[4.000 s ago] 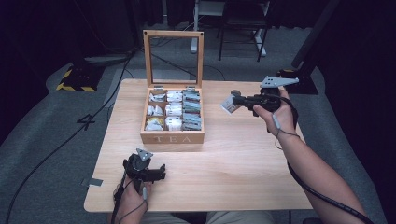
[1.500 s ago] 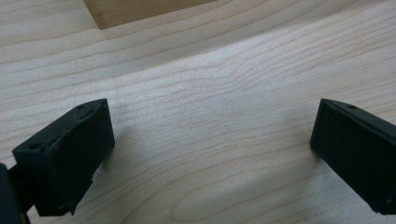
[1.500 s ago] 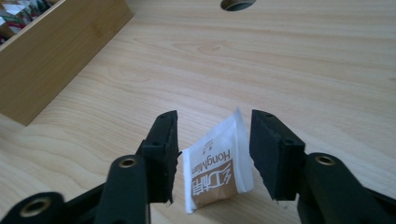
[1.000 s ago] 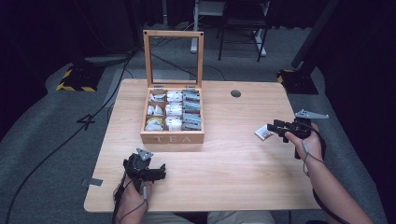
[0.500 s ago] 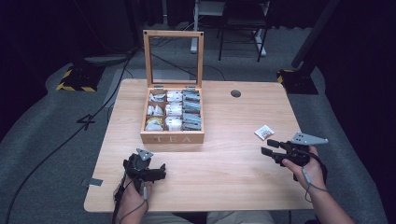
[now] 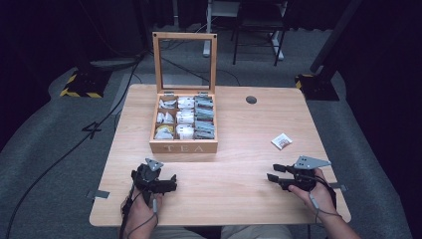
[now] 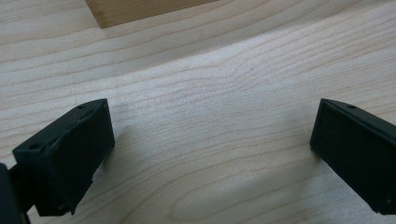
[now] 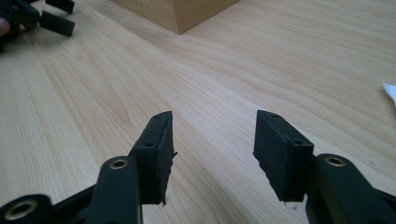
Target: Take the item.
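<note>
A wooden tea box (image 6: 183, 147) stands mid-table with its glass lid upright and several tea bags (image 6: 185, 117) in its compartments. One white tea bag (image 6: 281, 141) lies alone on the table's right side; its corner (image 8: 391, 93) shows at the edge of the right gripper view. My right gripper (image 6: 272, 173) rests low near the front right, open and holding nothing, a short way in front of that bag. In its own view the jaws stand apart over bare wood (image 8: 212, 149). My left gripper (image 6: 172, 182) lies at the front left, jaws wide open (image 7: 210, 154), nothing between them.
The box's front corner (image 7: 140, 9) is just ahead of the left gripper, and the box corner (image 8: 187, 11) shows in the right gripper view. A round cable hole (image 6: 251, 99) sits at the back right. Bare wood (image 6: 224, 174) lies between the two grippers.
The right gripper carried a tea bag from beside the box down to the table's right side, let it go, and drew back toward the front edge. The left gripper stayed put.
</note>
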The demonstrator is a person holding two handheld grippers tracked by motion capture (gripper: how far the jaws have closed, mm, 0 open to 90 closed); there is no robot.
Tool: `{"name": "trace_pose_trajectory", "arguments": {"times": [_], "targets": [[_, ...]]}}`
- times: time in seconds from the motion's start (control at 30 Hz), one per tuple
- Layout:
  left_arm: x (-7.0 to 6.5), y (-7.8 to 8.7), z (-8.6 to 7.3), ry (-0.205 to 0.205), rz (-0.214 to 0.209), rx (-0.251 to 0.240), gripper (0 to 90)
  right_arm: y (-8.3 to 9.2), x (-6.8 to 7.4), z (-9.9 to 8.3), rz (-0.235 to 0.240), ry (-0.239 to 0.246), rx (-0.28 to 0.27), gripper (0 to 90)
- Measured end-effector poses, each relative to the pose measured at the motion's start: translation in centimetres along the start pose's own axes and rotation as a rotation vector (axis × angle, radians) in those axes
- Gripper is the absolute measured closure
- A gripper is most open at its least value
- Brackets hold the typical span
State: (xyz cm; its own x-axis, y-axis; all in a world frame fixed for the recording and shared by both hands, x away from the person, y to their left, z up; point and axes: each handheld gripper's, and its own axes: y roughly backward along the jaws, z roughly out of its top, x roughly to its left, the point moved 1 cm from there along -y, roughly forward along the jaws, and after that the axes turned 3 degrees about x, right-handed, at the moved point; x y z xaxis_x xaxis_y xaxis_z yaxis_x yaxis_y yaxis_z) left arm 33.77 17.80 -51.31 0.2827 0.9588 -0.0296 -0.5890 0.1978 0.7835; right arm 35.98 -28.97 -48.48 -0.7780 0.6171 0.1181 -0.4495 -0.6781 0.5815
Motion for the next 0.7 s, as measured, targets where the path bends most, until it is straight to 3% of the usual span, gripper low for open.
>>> {"name": "trace_pose_trajectory", "arguments": {"times": [0.3, 0.4, 0.47, 0.6, 0.7], "targets": [[0.0, 0.0, 0.0, 0.0, 0.0, 0.0, 0.2, -1.6, 0.5, -1.1, -0.039, 0.077, 0.086, 42.3], [0.0, 0.0, 0.0, 0.0, 0.0, 0.0, 0.2, -1.8, 0.5, -1.1, -0.037, 0.07, 0.093, 39.7], [0.0, 0.0, 0.0, 0.0, 0.0, 0.0, 0.2, -2.2, 0.5, -1.5, -0.048, 0.076, 0.134, 34.4], [0.1, -0.1, 0.1, -0.008, -0.004, 0.002, 0.1, -2.7, 0.7, -1.4, -0.071, 0.112, 0.155, 23.9], [0.1, -0.1, 0.2, -0.014, -0.007, 0.001, 0.0, -2.9, 0.7, -1.3, -0.082, 0.099, 0.164, 19.4]]}}
